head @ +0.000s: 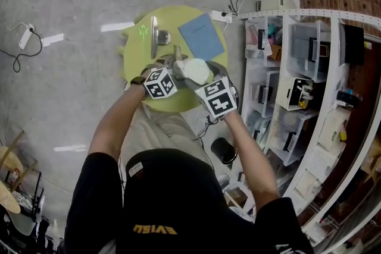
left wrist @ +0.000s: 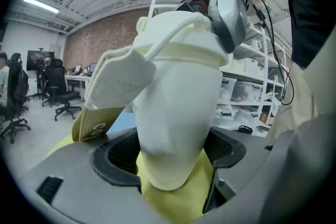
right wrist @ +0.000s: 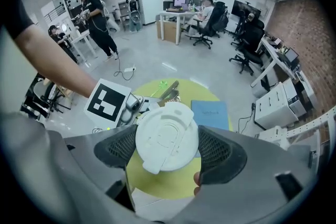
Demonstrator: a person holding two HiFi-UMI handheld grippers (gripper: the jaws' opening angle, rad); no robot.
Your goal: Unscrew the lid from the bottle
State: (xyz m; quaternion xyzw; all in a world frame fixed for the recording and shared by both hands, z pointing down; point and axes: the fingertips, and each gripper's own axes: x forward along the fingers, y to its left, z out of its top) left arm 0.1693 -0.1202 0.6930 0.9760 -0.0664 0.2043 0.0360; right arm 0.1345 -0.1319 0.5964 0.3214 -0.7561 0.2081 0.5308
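A cream-white bottle point(left wrist: 176, 113) stands upright on the round yellow table point(head: 137, 50). My left gripper point(left wrist: 173, 157) is shut on the bottle's lower body, with a pad pressing on each side. A white carry strap with a tan tag point(left wrist: 97, 123) hangs off its neck. In the right gripper view the round white lid point(right wrist: 167, 136) fills the gap between the two dark pads, and my right gripper point(right wrist: 168, 148) is shut on it from above. From the head view both grippers meet at the lid point(head: 195, 70), the left gripper point(head: 177, 68) to its left and the right gripper point(head: 203, 79) to its right.
A blue notebook point(head: 201, 35) and a metal tool point(head: 156, 37) lie on the far half of the table. White shelves with storage bins point(head: 297, 68) stand close on the right. Cables and a power strip point(head: 27, 38) lie on the floor to the left.
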